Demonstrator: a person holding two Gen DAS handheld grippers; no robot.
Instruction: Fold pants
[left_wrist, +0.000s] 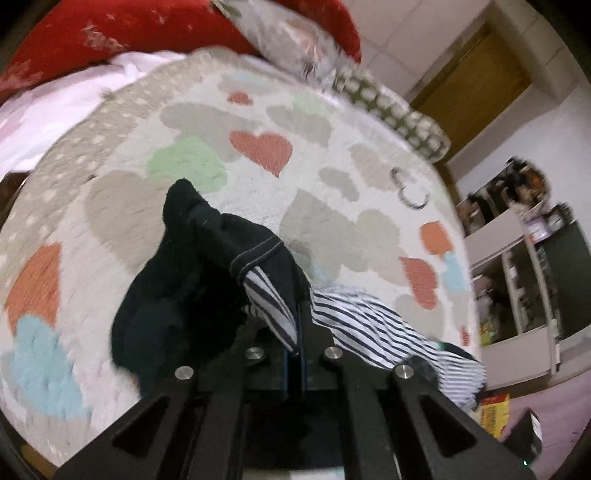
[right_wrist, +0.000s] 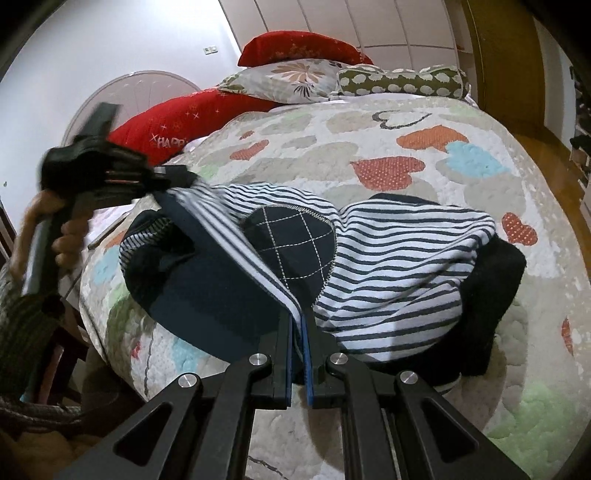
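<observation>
Both grippers, the left gripper (left_wrist: 294, 332) and right gripper (right_wrist: 297, 321), have matte black arms, silver round screws and blue finger pads (right_wrist: 305, 354); a bare hand (right_wrist: 68, 240) shows.

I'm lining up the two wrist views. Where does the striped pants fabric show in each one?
Left wrist: striped pants run from lower centre to the lower right, pinched in the left hand-held gripper.
Right wrist: striped pants fill the centre, pinched in the right hand-held gripper.
Shared landmark: the heart-patterned quilt.
</observation>
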